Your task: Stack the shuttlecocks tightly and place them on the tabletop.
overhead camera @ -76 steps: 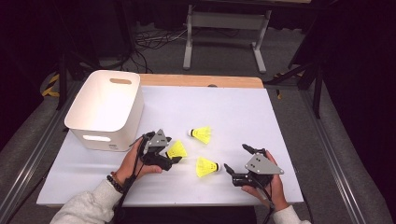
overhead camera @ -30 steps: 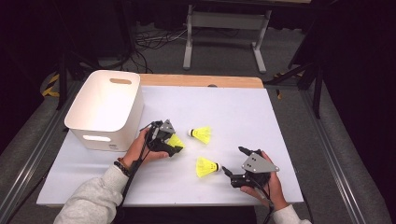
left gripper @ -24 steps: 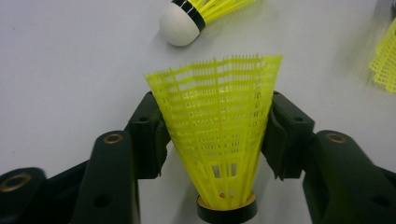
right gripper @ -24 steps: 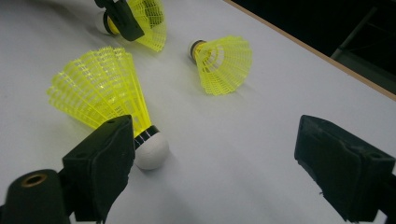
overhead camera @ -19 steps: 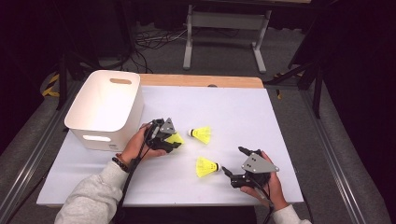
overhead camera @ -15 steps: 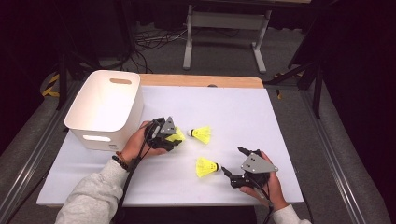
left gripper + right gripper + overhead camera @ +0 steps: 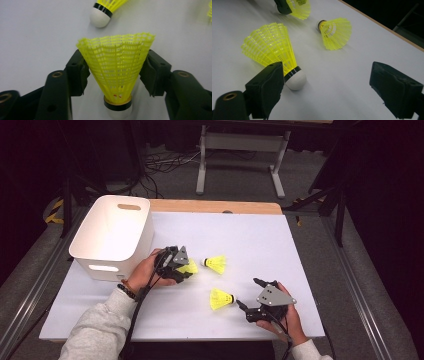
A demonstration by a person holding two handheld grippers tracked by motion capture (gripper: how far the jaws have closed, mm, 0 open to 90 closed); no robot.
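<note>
Three yellow shuttlecocks with white corks are in view. My left gripper [image 7: 183, 269] [image 7: 115, 72] is shut on the mesh skirt of one shuttlecock [image 7: 190, 267] [image 7: 116, 67], cork toward the camera, just right of the white bin [image 7: 112, 232]. A second shuttlecock [image 7: 216, 264] [image 7: 335, 32] lies on its side on the white table, close beyond the held one. The third shuttlecock [image 7: 221, 298] [image 7: 270, 48] lies beside my right gripper [image 7: 247, 292] [image 7: 332, 85], which is open, its left jaw next to the cork.
The white table top [image 7: 260, 245] has a wooden strip along its far edge. The tall bin stands at the left rear. Cables and a metal stand lie on the floor beyond the table.
My left gripper has closed on the shuttlecock and carried it a little farther from the front edge, nearer the bin. The right gripper has hardly moved.
</note>
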